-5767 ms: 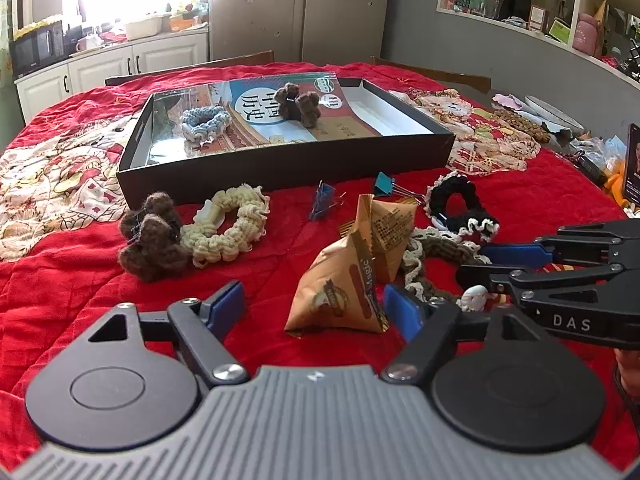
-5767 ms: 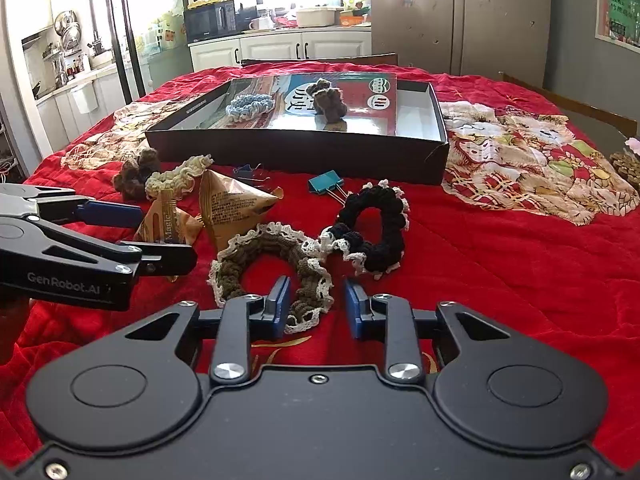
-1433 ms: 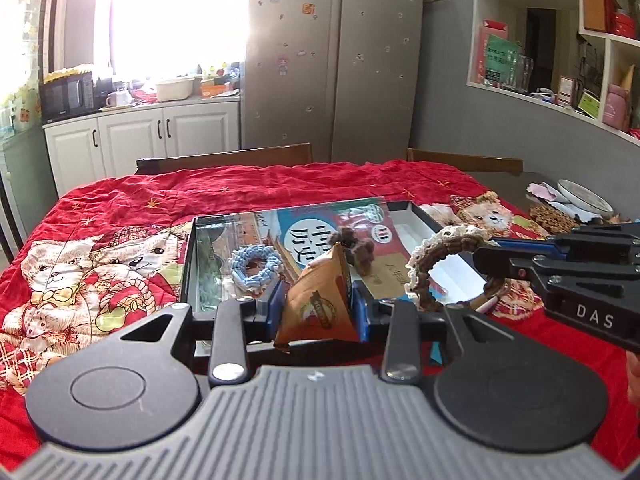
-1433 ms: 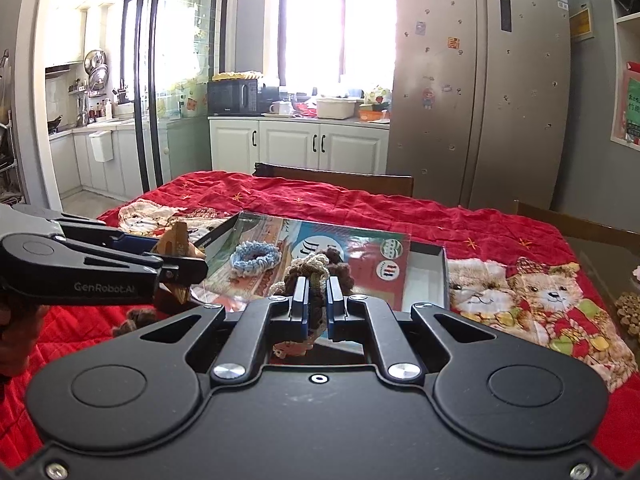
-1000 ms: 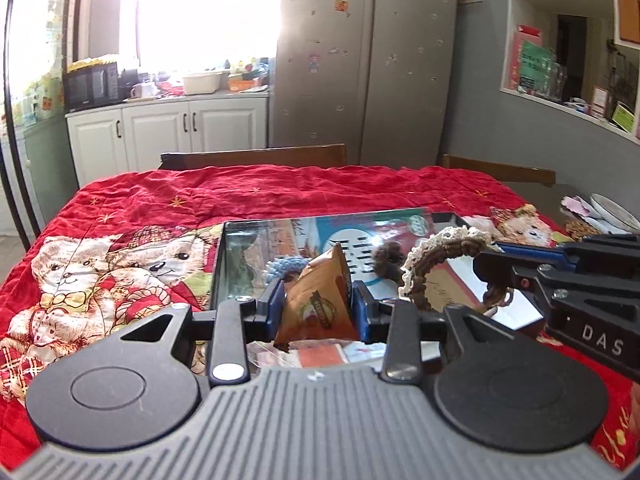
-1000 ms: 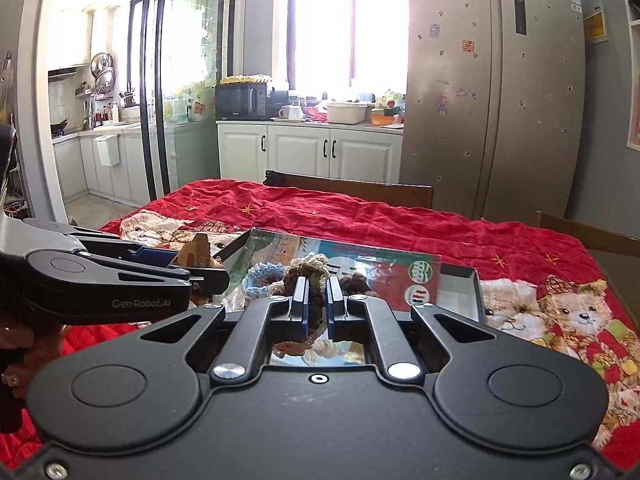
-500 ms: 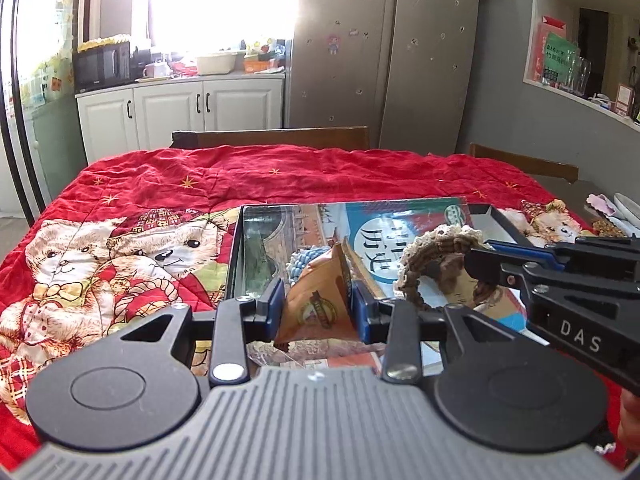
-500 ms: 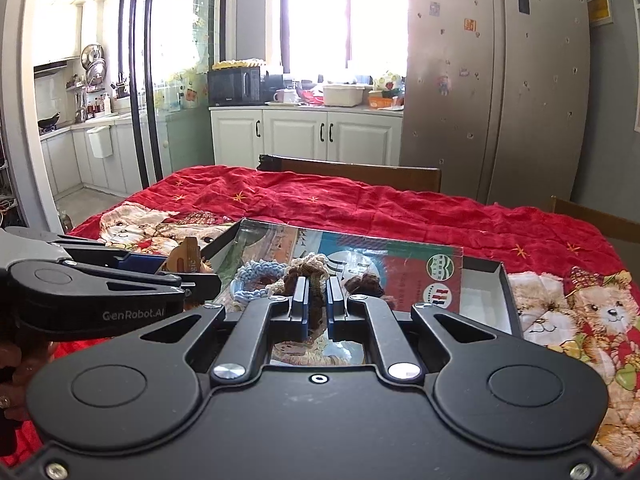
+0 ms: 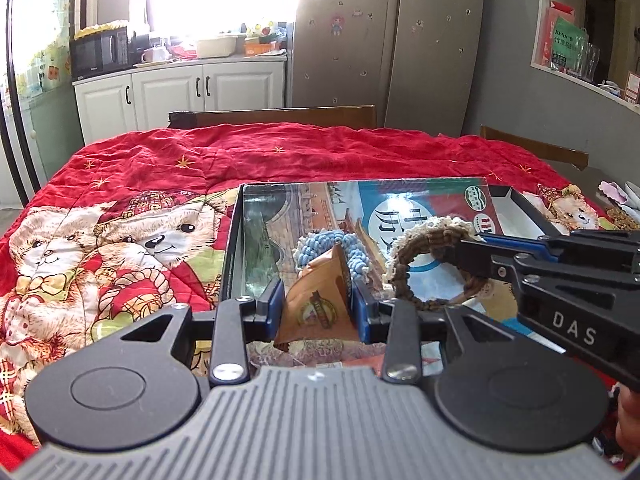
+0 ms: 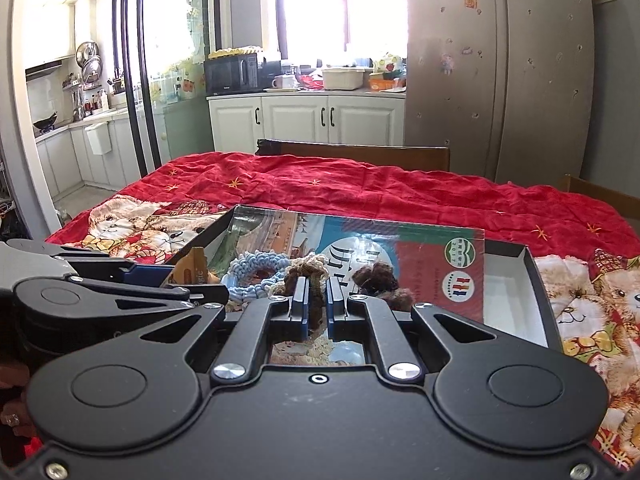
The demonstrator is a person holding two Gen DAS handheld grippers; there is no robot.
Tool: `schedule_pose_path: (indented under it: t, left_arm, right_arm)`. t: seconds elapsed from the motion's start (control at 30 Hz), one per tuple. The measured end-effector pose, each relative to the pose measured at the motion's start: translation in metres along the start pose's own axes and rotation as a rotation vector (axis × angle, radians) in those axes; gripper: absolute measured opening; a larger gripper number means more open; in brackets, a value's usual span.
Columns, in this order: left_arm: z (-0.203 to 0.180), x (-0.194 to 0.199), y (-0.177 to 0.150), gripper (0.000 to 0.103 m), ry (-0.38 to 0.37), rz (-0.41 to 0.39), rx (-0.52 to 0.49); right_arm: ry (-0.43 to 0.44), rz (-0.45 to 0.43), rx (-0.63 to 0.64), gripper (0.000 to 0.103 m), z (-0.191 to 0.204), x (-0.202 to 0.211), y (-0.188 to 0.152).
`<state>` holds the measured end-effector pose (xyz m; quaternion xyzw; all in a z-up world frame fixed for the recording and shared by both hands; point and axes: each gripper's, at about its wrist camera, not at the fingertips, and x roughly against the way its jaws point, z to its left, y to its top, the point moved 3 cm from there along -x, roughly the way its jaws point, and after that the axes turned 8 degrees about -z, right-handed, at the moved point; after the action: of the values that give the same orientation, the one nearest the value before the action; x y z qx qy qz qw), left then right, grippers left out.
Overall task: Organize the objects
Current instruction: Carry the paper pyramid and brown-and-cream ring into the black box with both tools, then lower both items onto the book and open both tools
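Note:
My left gripper [image 9: 318, 304] is shut on an orange-brown snack packet [image 9: 318, 300] and holds it over the near part of the open black box [image 9: 234, 248]. My right gripper [image 10: 318, 300] is shut on a brown crochet scrunchie with cream edging [image 9: 424, 256], held over the box beside the packet; it also shows in the right wrist view [image 10: 310, 270]. A blue scrunchie [image 10: 256, 270] and a dark brown fuzzy scrunchie [image 10: 384, 280] lie in the box on a printed card [image 10: 436, 264].
The box sits on a red quilt with bear prints [image 9: 100, 248]. Wooden chair backs [image 9: 272, 116] stand at the table's far edge. Kitchen cabinets [image 10: 304, 120] and a fridge [image 10: 500, 68] are behind.
Both grippers have moved forward and lower over the box, each still holding its item. Earlier the packet and the scrunchie lay on the quilt in front of the box.

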<state>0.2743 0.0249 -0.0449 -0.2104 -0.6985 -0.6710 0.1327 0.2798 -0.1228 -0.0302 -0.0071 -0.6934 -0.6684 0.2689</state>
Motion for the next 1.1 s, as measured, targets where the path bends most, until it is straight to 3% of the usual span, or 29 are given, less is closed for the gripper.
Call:
schedule_pose_path:
  t: [1.1]
  left_arm:
    - [-0.003, -0.02, -0.008, 0.041, 0.005, 0.03, -0.04]
  right_arm:
    - [0.004, 0.08, -0.046, 0.009, -0.012, -0.03, -0.017]
